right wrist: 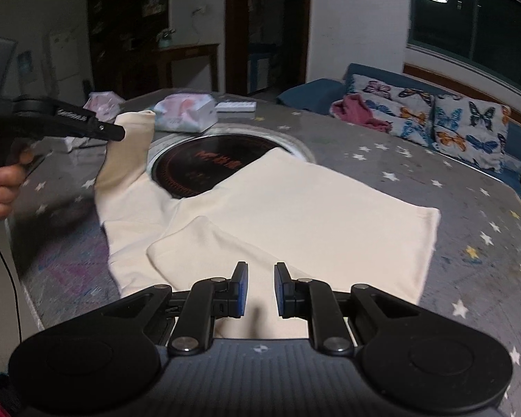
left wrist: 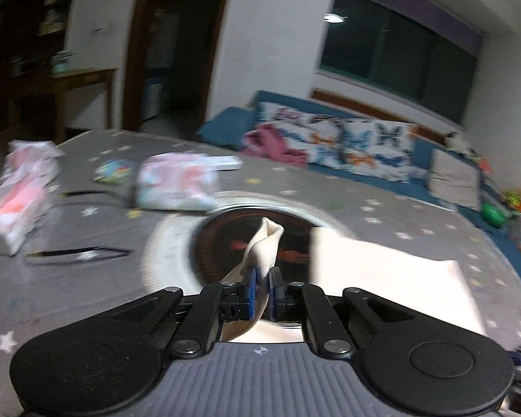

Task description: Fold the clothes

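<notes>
A cream long-sleeved shirt lies flat on the grey star-print table, partly over a round black cooktop. One sleeve is folded across the body. My left gripper is shut on the other sleeve's cuff and holds it lifted above the table; it shows in the right wrist view at the left, with the sleeve hanging from it. My right gripper is open and empty, just above the shirt's near edge.
Tissue packs, a small colourful packet and a white remote lie at the table's far side. A dark thin tool lies left of the cooktop. A blue sofa with butterfly cushions stands behind.
</notes>
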`<state>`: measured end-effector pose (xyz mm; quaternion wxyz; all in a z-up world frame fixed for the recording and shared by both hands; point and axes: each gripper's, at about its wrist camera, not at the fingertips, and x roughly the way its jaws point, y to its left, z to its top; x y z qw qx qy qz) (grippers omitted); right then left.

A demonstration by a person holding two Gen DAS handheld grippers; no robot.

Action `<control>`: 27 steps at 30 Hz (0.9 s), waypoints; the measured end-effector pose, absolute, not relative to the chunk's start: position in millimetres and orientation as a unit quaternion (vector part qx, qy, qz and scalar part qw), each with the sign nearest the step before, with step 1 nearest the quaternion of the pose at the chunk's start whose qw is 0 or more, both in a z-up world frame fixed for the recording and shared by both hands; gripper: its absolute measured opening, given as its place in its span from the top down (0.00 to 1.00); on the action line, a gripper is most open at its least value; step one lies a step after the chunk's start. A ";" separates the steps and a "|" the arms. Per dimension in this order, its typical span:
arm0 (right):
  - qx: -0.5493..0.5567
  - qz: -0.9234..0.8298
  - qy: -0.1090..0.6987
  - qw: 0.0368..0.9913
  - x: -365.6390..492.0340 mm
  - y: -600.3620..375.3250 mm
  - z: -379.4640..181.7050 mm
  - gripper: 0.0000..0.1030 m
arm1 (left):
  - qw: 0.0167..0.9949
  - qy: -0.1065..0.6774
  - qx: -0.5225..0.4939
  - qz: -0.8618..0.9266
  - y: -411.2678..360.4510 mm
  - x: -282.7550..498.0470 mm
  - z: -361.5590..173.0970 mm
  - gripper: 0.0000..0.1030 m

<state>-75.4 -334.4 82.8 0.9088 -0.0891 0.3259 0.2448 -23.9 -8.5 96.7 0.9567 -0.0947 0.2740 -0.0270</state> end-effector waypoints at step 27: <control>0.000 0.194 0.366 0.910 -78.7 -384.9 65.5 0.85 | 0.920 0.357 0.024 -0.160 -147.6 -30.1 56.3 0.60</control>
